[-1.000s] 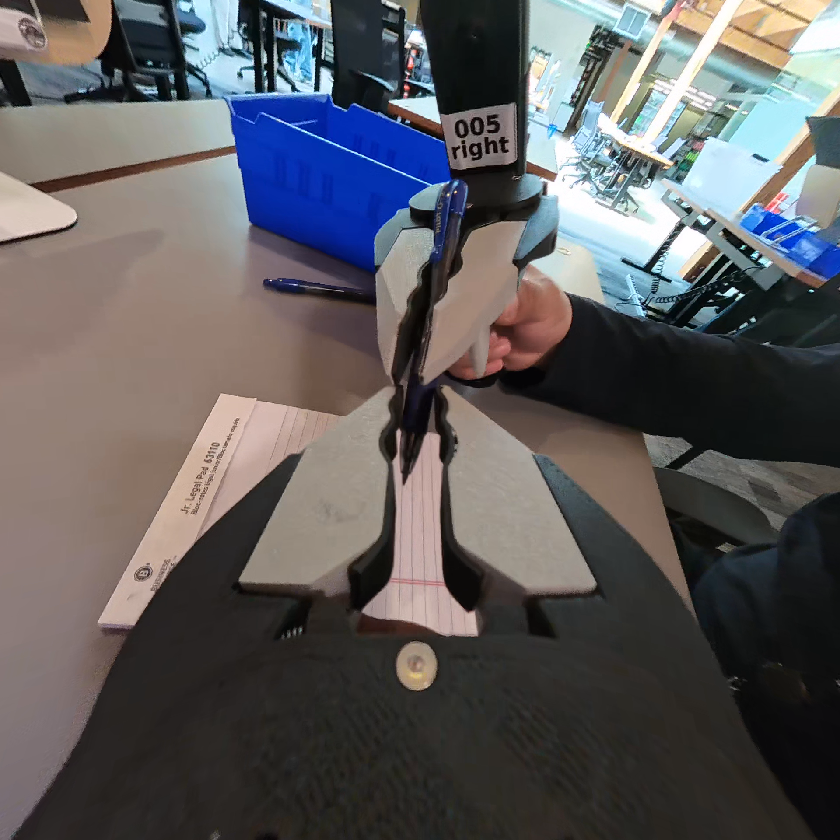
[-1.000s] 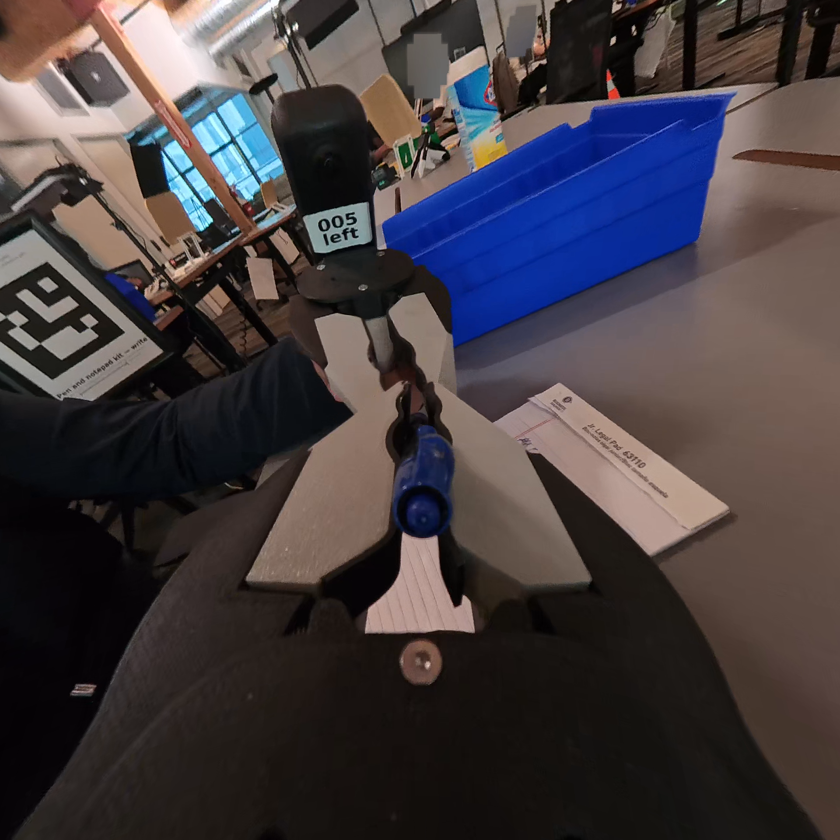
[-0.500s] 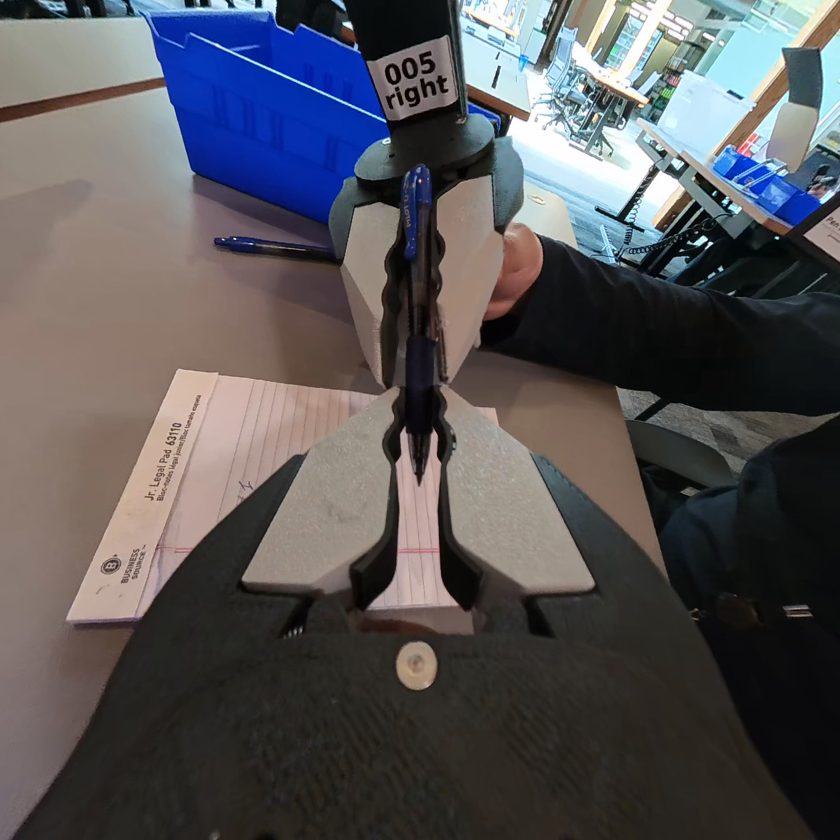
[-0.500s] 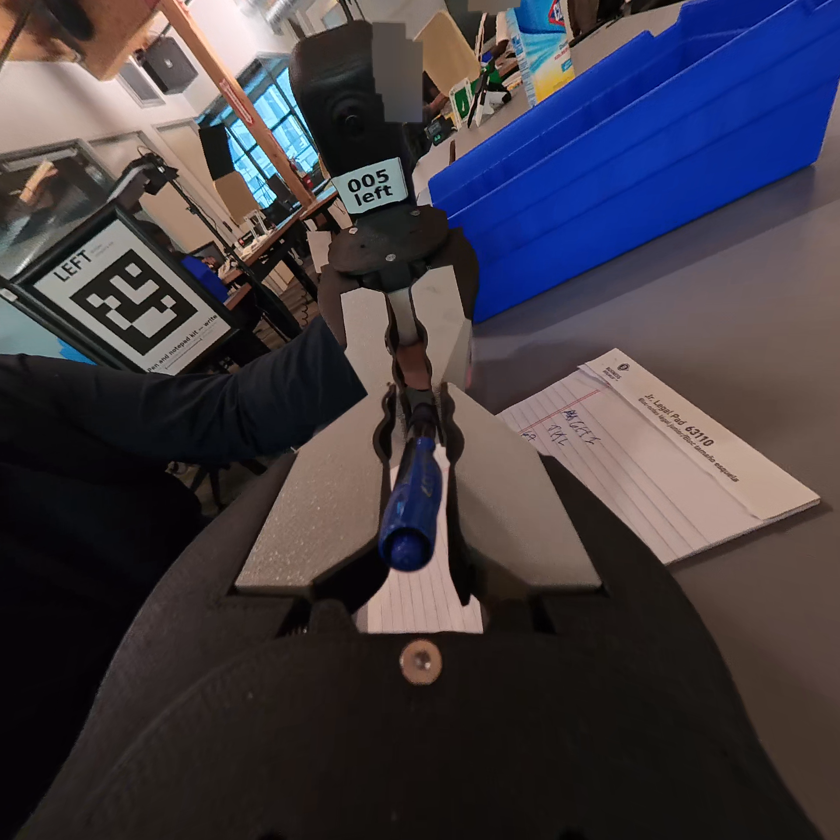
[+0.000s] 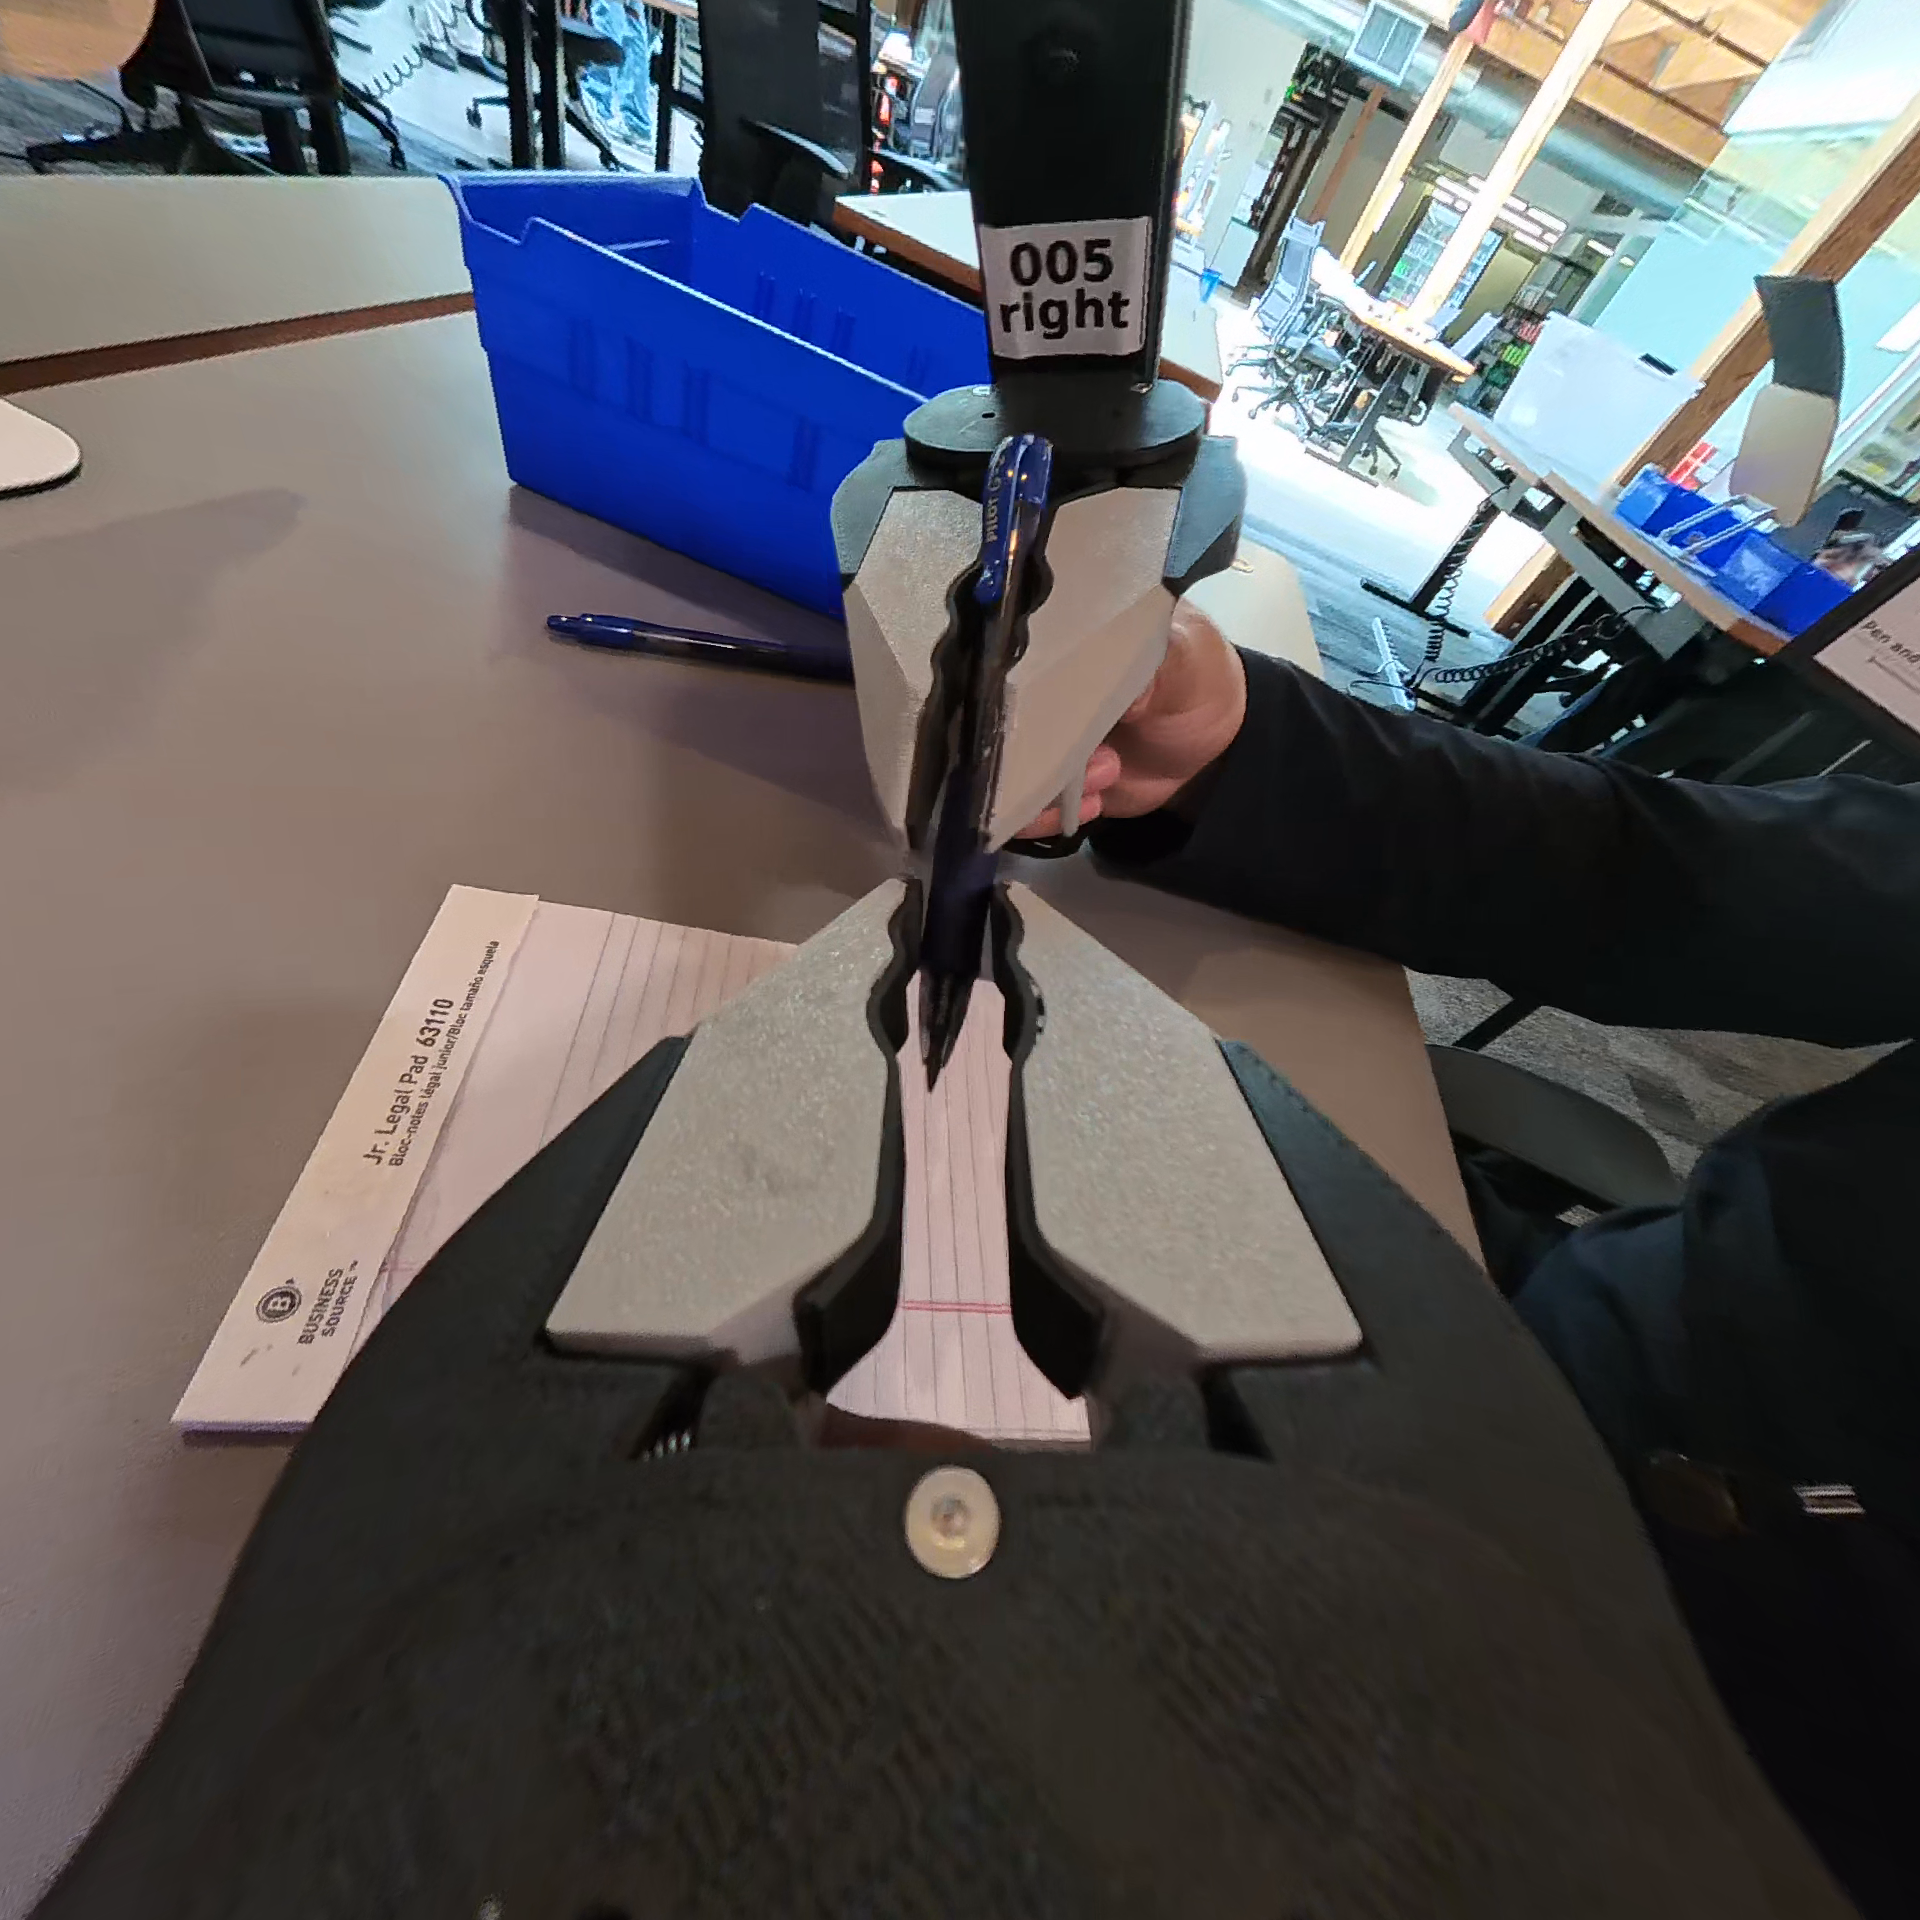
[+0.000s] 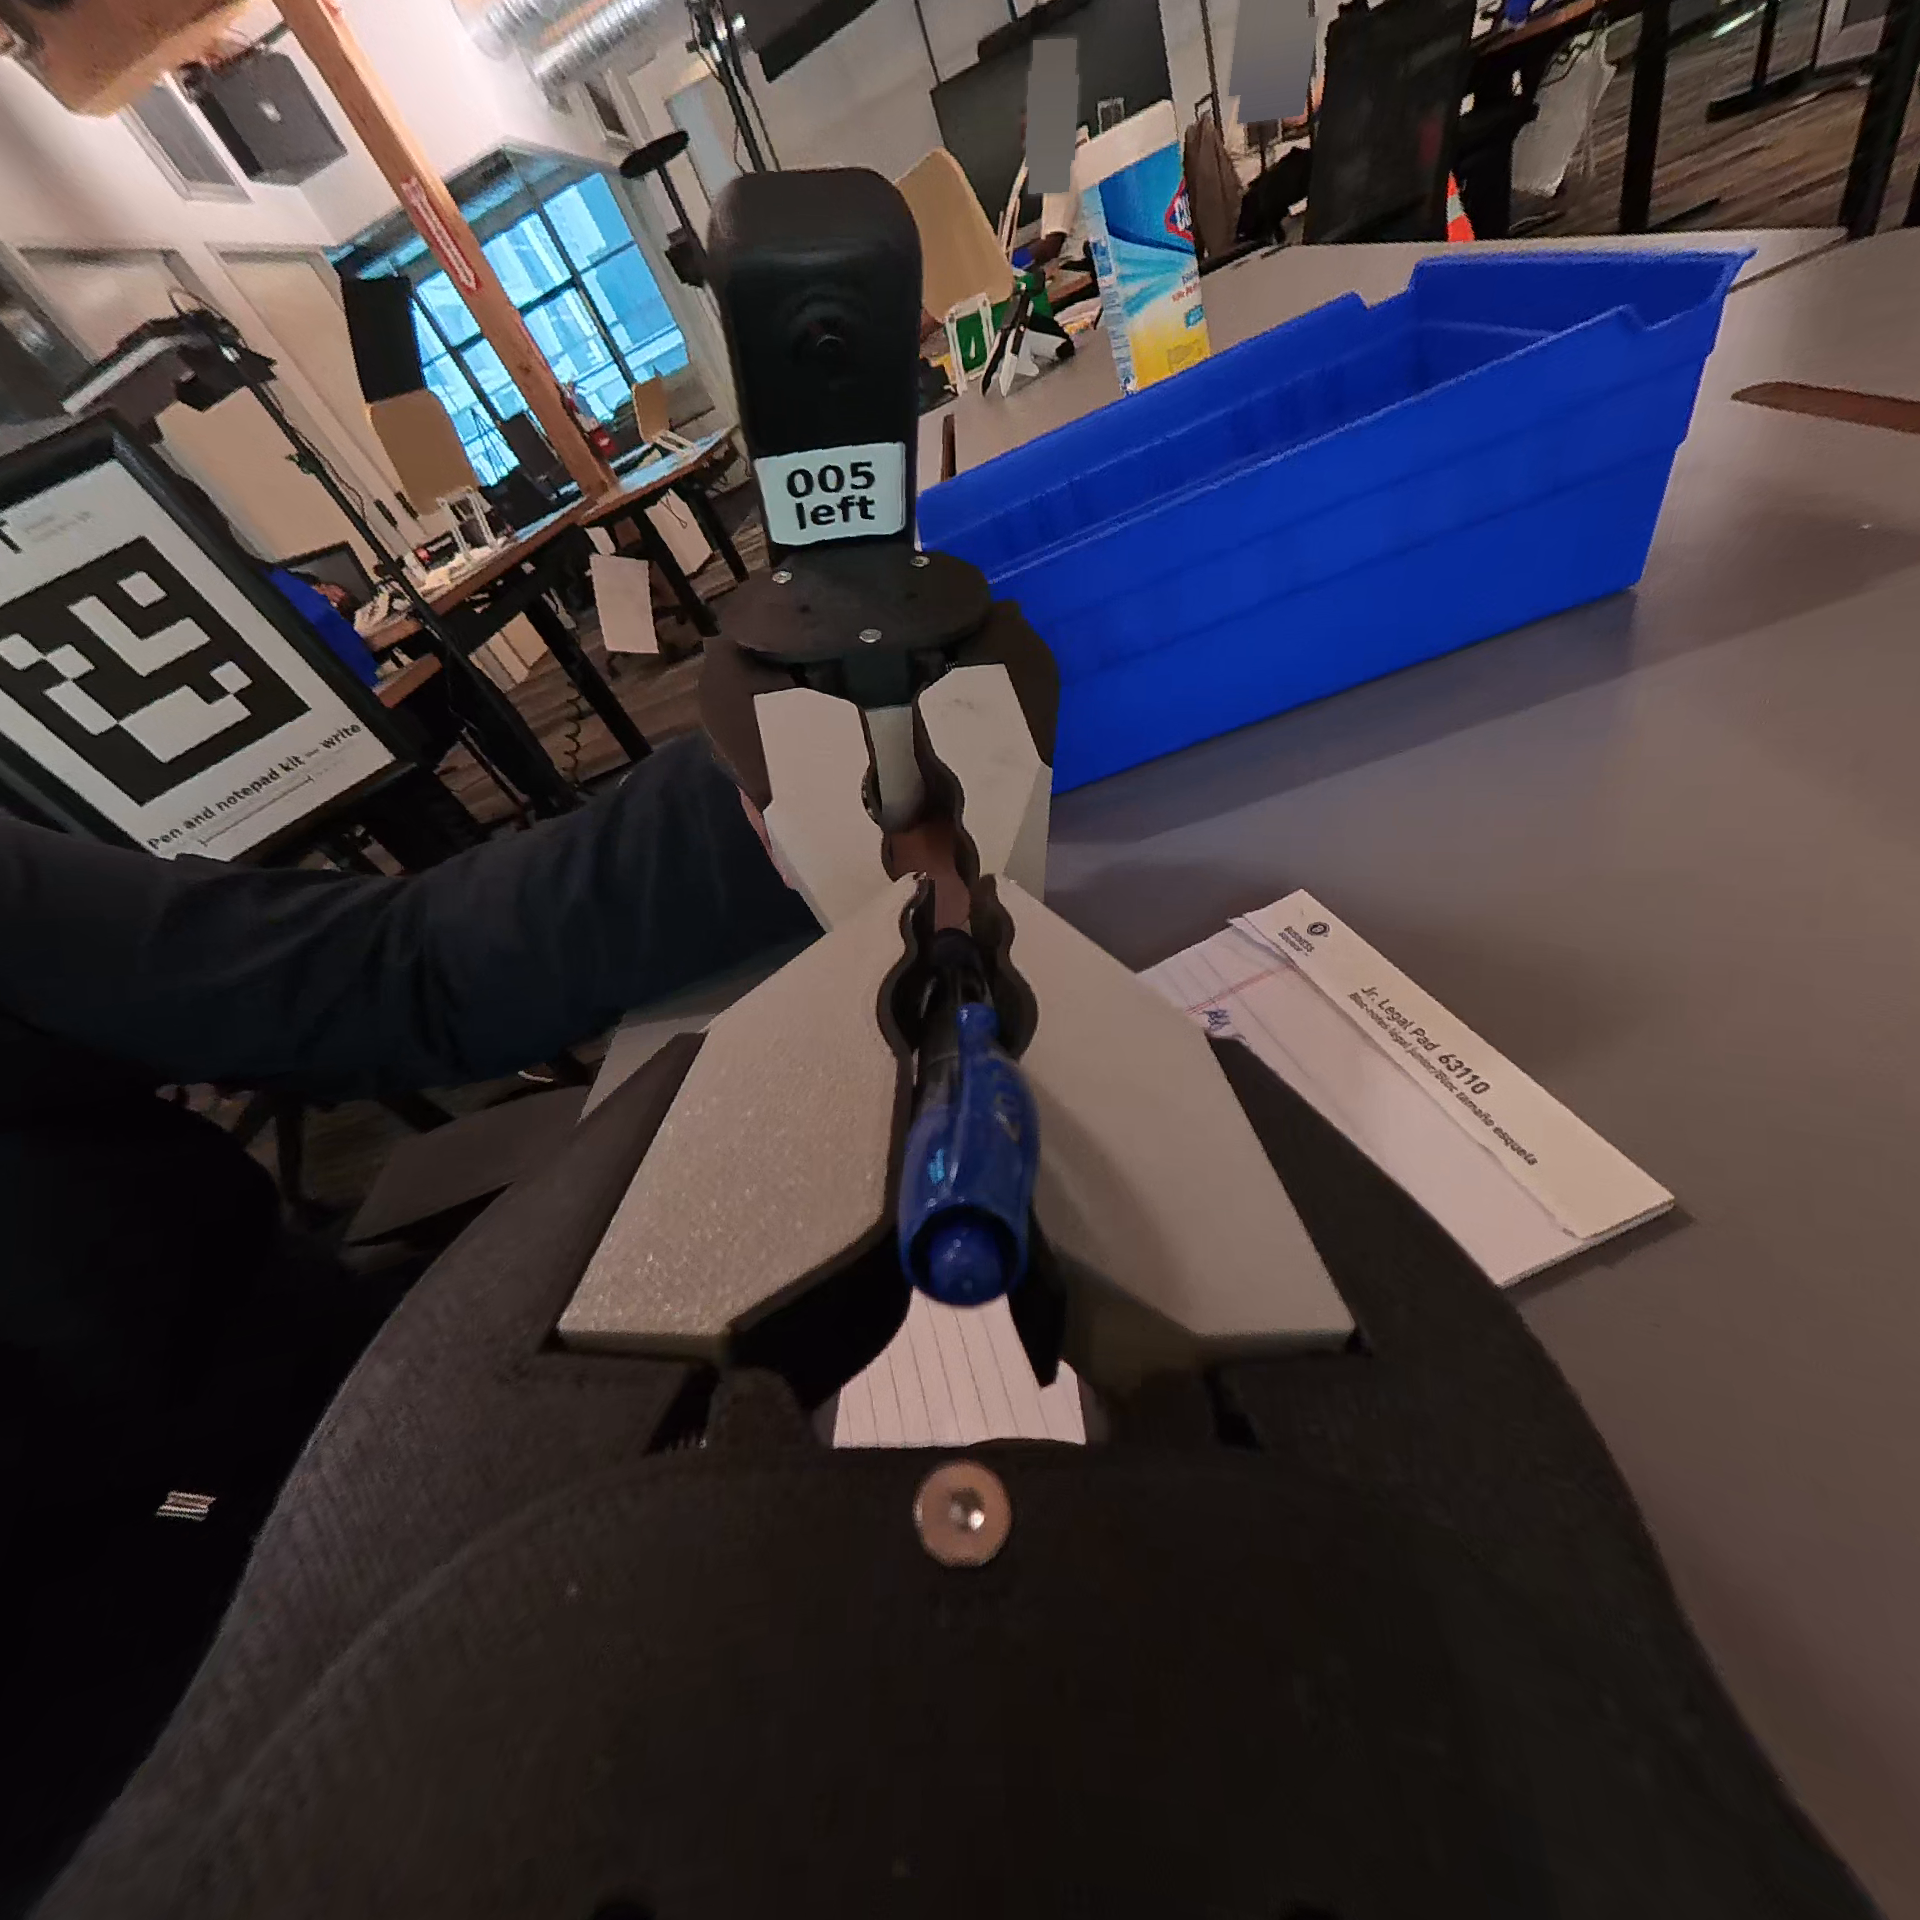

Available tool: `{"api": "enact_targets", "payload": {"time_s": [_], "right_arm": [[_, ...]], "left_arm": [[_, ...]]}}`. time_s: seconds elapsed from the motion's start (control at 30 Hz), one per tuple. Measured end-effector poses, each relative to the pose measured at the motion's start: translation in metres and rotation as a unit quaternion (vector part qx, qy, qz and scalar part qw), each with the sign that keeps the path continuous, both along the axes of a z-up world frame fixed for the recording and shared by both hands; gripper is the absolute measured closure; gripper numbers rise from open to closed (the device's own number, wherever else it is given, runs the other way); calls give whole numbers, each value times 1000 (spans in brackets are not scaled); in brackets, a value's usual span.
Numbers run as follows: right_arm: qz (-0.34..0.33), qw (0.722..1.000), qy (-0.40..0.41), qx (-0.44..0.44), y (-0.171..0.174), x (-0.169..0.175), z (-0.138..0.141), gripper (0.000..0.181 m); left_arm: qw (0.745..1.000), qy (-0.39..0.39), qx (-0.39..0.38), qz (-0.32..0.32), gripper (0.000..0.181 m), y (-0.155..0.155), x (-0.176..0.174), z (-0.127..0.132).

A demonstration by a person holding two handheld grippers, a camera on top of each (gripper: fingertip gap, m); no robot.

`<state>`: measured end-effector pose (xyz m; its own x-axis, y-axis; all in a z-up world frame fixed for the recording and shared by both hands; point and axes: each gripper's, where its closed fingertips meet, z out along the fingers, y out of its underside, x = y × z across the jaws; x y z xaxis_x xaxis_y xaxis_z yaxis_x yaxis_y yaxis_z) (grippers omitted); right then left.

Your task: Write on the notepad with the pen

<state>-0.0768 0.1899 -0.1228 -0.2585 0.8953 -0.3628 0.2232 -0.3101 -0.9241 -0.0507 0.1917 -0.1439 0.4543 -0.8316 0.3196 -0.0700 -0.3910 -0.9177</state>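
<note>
A blue pen [image 5: 948, 935] stands tip down over the white lined notepad [image 5: 623, 997] on the grey table. My right gripper [image 6: 951, 899] is shut on the pen's barrel, and the blue back end [image 6: 971, 1143] points at its camera. My left gripper [image 5: 951, 899] faces it, tip to tip, and is shut on the pen's dark grip just above the point. The point hangs between the left fingers, above the page. The notepad [image 6: 1382, 1091] has a white header strip and some blue writing near its top. Both grippers hide most of the page.
A second blue pen [image 5: 675, 639] lies on the table in front of a blue plastic bin [image 5: 675, 395], behind the pad. The bin [image 6: 1351, 540] also shows in the right wrist view. A framed marker sign [image 6: 156, 665] stands off the table's edge. A person's sleeves hold both grippers.
Both grippers kept hold of the pen. The pair swung so that more of the pad showed half a second ago, then swung back. The pen leans slightly now.
</note>
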Motion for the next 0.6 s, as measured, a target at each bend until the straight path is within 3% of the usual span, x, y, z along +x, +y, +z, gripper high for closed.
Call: {"api": "enact_targets", "payload": {"time_s": [0.3, 0.6], "right_arm": [[-13, 999, 35, 10, 1, 3, 13, 176], [27, 998, 45, -26, -7, 5, 16, 176]], "left_arm": [[1000, -13, 2, -5, 171, -2, -3, 6], [999, 4, 43, -19, 173, -7, 3, 10]]}}
